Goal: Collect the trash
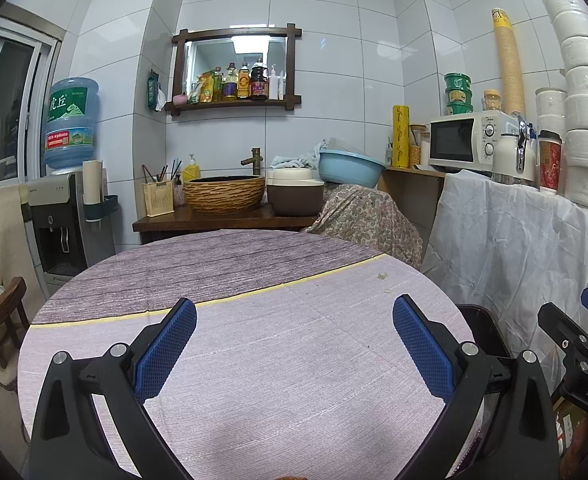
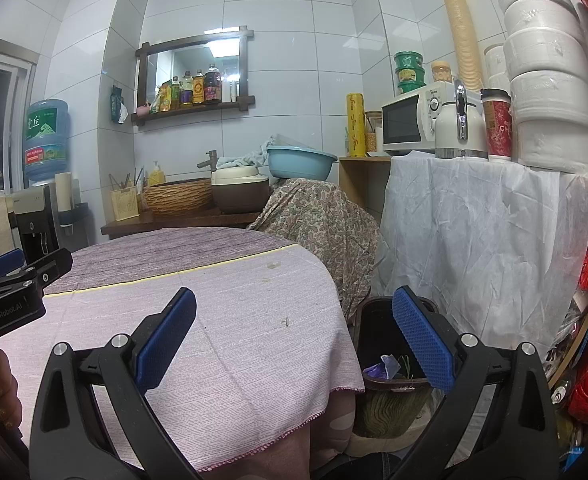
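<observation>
Both spread wide and empty above the cloth-covered desk [image 2: 230, 320]: left hand-held gripper [image 1: 294, 344], right hand-held gripper [image 2: 294, 336]. Small scraps [image 2: 272, 266] well ahead on the cloth; trash bin [image 2: 377, 344] with purple wrapper [image 2: 381, 368] below the right fingers.

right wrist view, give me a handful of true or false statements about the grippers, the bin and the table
1. Both grippers are open and hold nothing. True: the right gripper and the left gripper have their blue pads spread wide.
2. The dark round trash bin stands on the table. False: it stands on the floor beside the round table with the pale lilac cloth.
3. The bin holds a crumpled purple wrapper. True.
4. The light blue plastic basin lies on the table. False: it rests on a mound covered by patterned fabric behind the table.
5. A few small scraps lie on the tablecloth. True.
</observation>
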Tool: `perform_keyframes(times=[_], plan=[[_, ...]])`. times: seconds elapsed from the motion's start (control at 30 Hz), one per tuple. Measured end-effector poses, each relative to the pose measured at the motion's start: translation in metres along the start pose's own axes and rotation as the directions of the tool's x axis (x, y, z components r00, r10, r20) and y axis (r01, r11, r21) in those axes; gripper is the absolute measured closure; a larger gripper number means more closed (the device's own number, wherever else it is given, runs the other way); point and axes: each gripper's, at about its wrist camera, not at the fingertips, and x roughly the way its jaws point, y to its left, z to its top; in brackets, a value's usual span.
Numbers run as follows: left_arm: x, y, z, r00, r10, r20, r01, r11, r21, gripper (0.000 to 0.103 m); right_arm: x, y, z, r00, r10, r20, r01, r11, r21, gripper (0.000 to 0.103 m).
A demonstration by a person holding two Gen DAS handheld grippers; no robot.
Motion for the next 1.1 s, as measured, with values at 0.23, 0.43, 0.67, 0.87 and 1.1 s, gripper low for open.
perform_keyframes(times=[0.23, 0.43, 0.67, 0.87, 1.1], plan=[[-0.0003, -0.0010, -0.0003, 1.000, -0.003, 0.000, 0.003, 1.000, 0.003, 0.005, 0.0002, -0.0001, 0.0002, 1.000, 0.001, -0.001, -0.001, 1.000, 0.001, 0.006], [0.0003, -0.0017, -0.0002, 1.000, -0.003, -0.003, 0.003, 1.000, 0.003, 0.005, 0.0001, 0.0003, 0.0002, 1.000, 0.000, -0.002, 0.000, 1.000, 0.000, 0.006], [0.0013, -0.0018, -0.0011, 1.000, -0.009, -0.004, 0.009, 1.000, -0.003, 0.005, 0.0011, -0.0003, -0.0007, 1.000, 0.000, -0.002, 0.000, 1.000, 0.002, 0.006], [0.0006, -0.0026, -0.0017, 1.000, -0.007, -0.004, 0.007, 1.000, -0.003, 0.005, 0.0017, -0.0007, -0.0008, 1.000, 0.000, -0.002, 0.000, 1.000, 0.001, 0.006], [-0.0001, -0.0029, -0.0018, 1.000, -0.006, -0.005, 0.006, 1.000, -0.005, 0.005, 0.0017, -0.0004, -0.0010, 1.000, 0.000, -0.003, 0.000, 1.000, 0.001, 0.006]])
